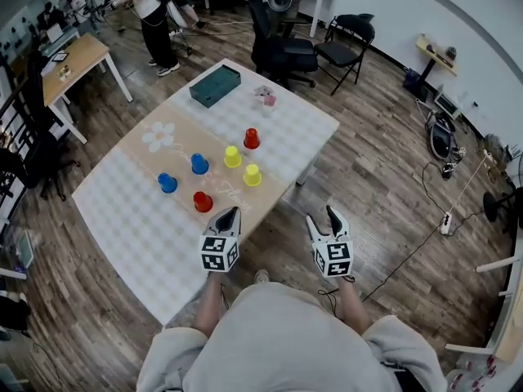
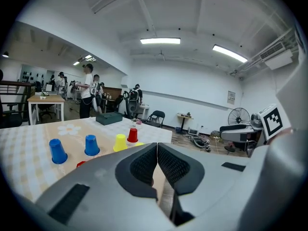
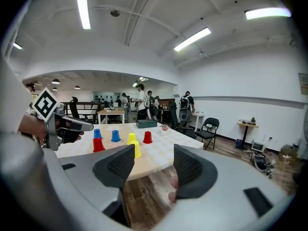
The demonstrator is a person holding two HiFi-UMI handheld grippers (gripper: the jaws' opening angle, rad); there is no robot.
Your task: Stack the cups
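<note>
Several upside-down cups stand apart on the white table: a red cup, two yellow cups, two blue cups and a second red cup. My left gripper hovers at the table's near edge, just right of that red cup, shut and empty. My right gripper hangs over the floor beside the table, open and empty. In the left gripper view the jaws are pressed together below the cups. The right gripper faces the cups from the side.
A dark teal box and a small pink object lie at the table's far end. Black chairs stand beyond it. A person stands by a wooden desk. Cables and a power strip lie on the floor at right.
</note>
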